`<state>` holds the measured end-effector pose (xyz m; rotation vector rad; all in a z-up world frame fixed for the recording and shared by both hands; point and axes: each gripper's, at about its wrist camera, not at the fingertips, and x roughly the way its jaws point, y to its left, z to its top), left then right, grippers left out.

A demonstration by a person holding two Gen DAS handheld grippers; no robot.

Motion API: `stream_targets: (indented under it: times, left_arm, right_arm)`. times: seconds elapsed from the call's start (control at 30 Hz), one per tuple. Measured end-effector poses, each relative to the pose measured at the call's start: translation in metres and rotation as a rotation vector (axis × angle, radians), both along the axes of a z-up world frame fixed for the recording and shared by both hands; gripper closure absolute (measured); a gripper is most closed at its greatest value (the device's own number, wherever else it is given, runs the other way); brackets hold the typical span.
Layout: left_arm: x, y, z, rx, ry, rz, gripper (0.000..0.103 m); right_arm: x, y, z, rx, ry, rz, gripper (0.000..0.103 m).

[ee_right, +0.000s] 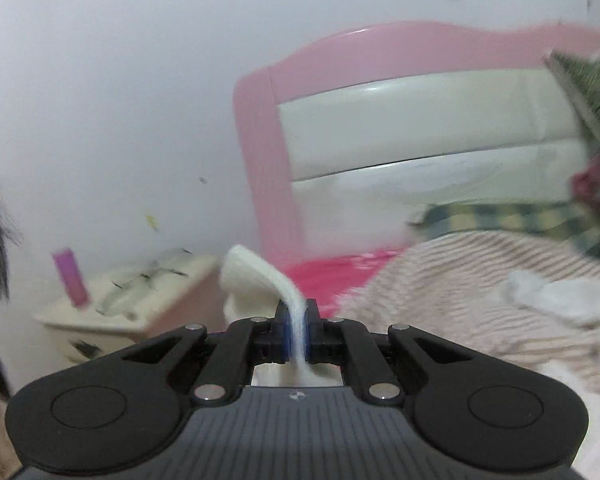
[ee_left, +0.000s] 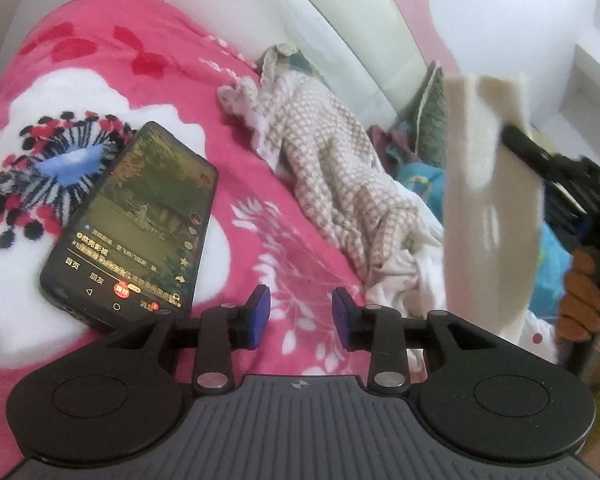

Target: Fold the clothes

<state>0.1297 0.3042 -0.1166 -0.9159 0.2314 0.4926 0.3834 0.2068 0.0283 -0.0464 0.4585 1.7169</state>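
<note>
a cream, felt-like piece of clothing [ee_right: 260,276] is clamped between the blue pads of the right gripper [ee_right: 296,330], the jaws pressed together on a thin edge of the cloth, with a folded lobe standing up ahead of the fingers. in the left wrist view the same cream garment [ee_left: 488,184] is seen raised off the bed and hanging as a long panel from that black right gripper [ee_left: 512,136], which is carried by a hand [ee_left: 584,300] at the right edge. the blur in both views suggests the cloth is in motion.

the left gripper [ee_left: 301,320] is held low over the pink, flower-patterned fleece blanket [ee_left: 148,76]; its jaws stand partly apart and nothing is gripped between them. just beside its left finger a black smartphone with a lit screen [ee_left: 136,224] lies on the blanket. a rumpled checked beige-and-white cloth [ee_left: 332,168] is heaped between the phone and the hanging garment, near the cream padded headboard with a pink frame [ee_right: 420,128].

the step in hand is judged to be the pick-up: one garment has been lifted out for folding, and no fold has yet been made. next, a free lower edge or corner of the hanging panel would need to be taken by the left gripper, so the cloth can be spread flat on a bare part of the blanket, clear of the phone and the heap.
</note>
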Motion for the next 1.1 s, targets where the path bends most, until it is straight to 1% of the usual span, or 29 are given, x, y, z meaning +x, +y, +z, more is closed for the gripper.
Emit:
stream_targets:
  times: [0.07,0.17,0.23,0.27,0.3,0.33,0.37,0.4,0.43,0.53,0.6,0.63,0.73,0.77,0.83,0.87,0.93,1.03,1.1]
  left_arm:
    - [0.003,-0.001,-0.002,0.001,0.017,-0.010,0.069]
    - [0.006,-0.005,-0.003,0.034,0.033,-0.020,0.069]
    - [0.007,-0.008,-0.004,0.057,0.039,-0.028,0.069]
    - [0.008,-0.008,-0.004,0.062,0.042,-0.033,0.069]
    - [0.009,-0.008,-0.004,0.066,0.043,-0.038,0.069]
    - [0.010,-0.009,-0.005,0.072,0.047,-0.040,0.068]
    - [0.010,-0.009,-0.005,0.078,0.050,-0.038,0.068]
    - [0.010,-0.010,-0.005,0.084,0.053,-0.036,0.068]
    - [0.010,-0.011,-0.005,0.091,0.056,-0.034,0.068]
    - [0.010,-0.012,-0.004,0.106,0.061,-0.026,0.068]
    - [0.010,-0.013,-0.004,0.114,0.062,-0.021,0.068]
    - [0.010,-0.014,-0.004,0.116,0.063,-0.019,0.068]
    - [0.010,-0.017,-0.002,0.133,0.069,-0.011,0.068]
    - [0.010,-0.019,-0.002,0.141,0.071,-0.008,0.068]
    - [0.012,-0.021,-0.001,0.158,0.077,-0.008,0.068]
    - [0.013,-0.023,0.000,0.164,0.080,-0.013,0.068]
    - [0.013,-0.027,0.002,0.173,0.078,-0.025,0.068]
    - [0.017,-0.041,0.011,0.198,0.068,-0.076,0.068]
    - [0.022,-0.056,0.021,0.220,0.063,-0.130,0.068]
  right_arm:
    - [0.016,0.020,-0.017,0.003,0.076,0.041,0.097]
    - [0.041,0.070,-0.064,-0.165,0.098,-0.066,0.092]
    - [0.052,0.099,-0.095,-0.313,0.086,-0.159,0.089]
    - [0.052,0.106,-0.105,-0.357,0.061,-0.181,0.088]
    - [0.050,0.106,-0.104,-0.354,0.048,-0.191,0.085]
    - [0.049,0.106,-0.104,-0.349,0.035,-0.200,0.080]
    - [0.046,0.100,-0.097,-0.325,0.035,-0.208,0.077]
    - [0.045,0.093,-0.085,-0.291,0.031,-0.222,0.070]
    - [0.044,0.085,-0.073,-0.257,0.027,-0.237,0.067]
    - [0.039,0.042,-0.024,-0.175,-0.006,-0.315,0.067]
    - [0.033,-0.011,0.018,-0.117,-0.010,-0.401,0.066]
    - [0.032,-0.036,0.032,-0.094,-0.012,-0.435,0.066]
    - [0.002,-0.137,0.084,-0.045,-0.052,-0.574,0.066]
    - [-0.017,-0.178,0.102,-0.037,-0.087,-0.643,0.066]
    - [-0.054,-0.244,0.128,-0.024,-0.138,-0.767,0.066]
    - [-0.076,-0.281,0.140,-0.018,-0.160,-0.835,0.066]
    - [-0.115,-0.341,0.157,-0.031,-0.189,-0.963,0.066]
    - [-0.180,-0.416,0.171,-0.089,-0.233,-1.190,0.066]
    - [-0.212,-0.450,0.175,-0.115,-0.246,-1.299,0.066]
